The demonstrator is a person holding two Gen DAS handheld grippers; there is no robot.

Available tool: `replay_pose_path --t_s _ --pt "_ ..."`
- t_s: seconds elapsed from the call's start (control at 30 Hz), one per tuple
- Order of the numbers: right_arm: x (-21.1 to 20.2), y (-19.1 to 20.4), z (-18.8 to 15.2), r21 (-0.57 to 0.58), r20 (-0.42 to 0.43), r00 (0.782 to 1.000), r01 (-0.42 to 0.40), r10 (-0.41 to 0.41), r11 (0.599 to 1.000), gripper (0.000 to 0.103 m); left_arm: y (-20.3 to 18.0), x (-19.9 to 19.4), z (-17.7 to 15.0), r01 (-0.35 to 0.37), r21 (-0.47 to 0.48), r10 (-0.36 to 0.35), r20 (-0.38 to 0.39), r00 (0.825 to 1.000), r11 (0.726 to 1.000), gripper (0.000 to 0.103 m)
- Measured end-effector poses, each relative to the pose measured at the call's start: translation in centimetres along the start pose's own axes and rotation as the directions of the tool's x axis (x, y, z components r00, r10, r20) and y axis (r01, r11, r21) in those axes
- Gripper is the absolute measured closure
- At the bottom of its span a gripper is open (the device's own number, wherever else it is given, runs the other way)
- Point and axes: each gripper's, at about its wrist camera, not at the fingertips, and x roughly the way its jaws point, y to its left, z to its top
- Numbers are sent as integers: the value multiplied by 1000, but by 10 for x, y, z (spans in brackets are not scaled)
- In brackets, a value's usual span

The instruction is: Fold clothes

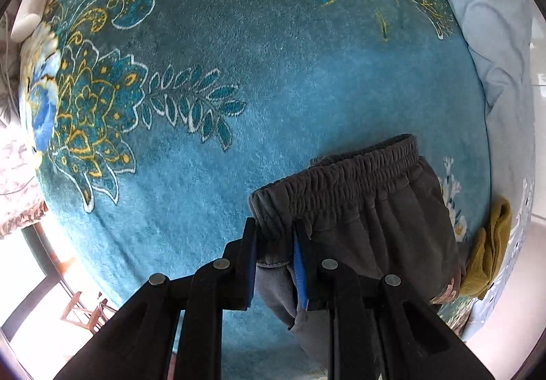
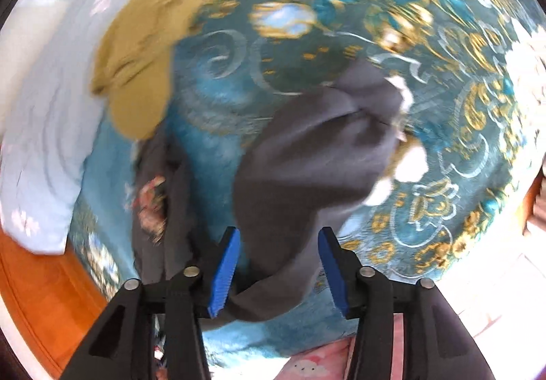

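Mustard garment beside grey trousers

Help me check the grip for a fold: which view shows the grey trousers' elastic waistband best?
Left wrist view: the waistband is sharp, its corner between the left gripper fingers. The right wrist view shows only blurred grey trousers, no waistband.

Black hand-held gripper, blue pads (ribbed, seemingly), silver rivets.

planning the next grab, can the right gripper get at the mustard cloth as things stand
Probably not directly: the right gripper has its jaws apart around the grey pants. The mustard cloth lies uncovered beyond.
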Motion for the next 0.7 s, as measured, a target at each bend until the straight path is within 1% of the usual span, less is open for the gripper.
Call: replay_pose_path --t_s 0.07,0.13,0.23,0.27,0.37,0.47,0.5,0.53,0.57,0.6,0.63,0.67,0.7 --pt "15 -16 4 66 -32 999 1 1 998 39 -4 -1 -1 -17 18 17 2 1000 1000 83" --pt "31 -27 7 102 -66 998 5 2 995 35 -10 -2 -6 -47 49 47 7 999 998 83" --pt "60 -38 9 115 -126 991 53 -38 992 34 -13 -6 -14 -69 77 68 14 998 995 83" --pt "70 -42 9 129 -148 988 59 -40 990 34 -14 -7 -16 -73 85 72 16 997 994 83" --pt "93 -49 7 180 -193 981 58 -23 982 34 -17 -12 -20 -81 101 79 21 997 992 83" --pt "107 -48 9 204 -211 978 49 -5 978 34 -21 -15 -24 -99 118 96 27 995 988 83" --pt "111 -47 10 210 -215 977 47 -1 977 39 -23 -16 -24 -106 121 103 28 994 987 83" --pt "114 -46 11 216 -216 976 40 7 976 55 -25 -18 -24 -113 125 110 30 994 986 83" --pt "114 -43 13 226 -210 977 24 24 974 74 -26 -18 -21 -116 127 112 33 993 985 83" --pt "112 -40 14 240 -201 978 3 47 971 83 -27 -19 -19 -119 129 115 35 993 985 83" --pt "108 -37 17 252 -183 981 -21 69 968 94 -28 -19 -18 -120 130 117 37 993 984 83" --pt "101 -34 20 262 -151 983 -60 103 963 101 -30 -19 -18 -122 128 118 39 992 984 83" --pt "90 -29 26 269 -108 982 -119 152 956 103 -31 -20 -18 -124 127 120 41 992 984 83"
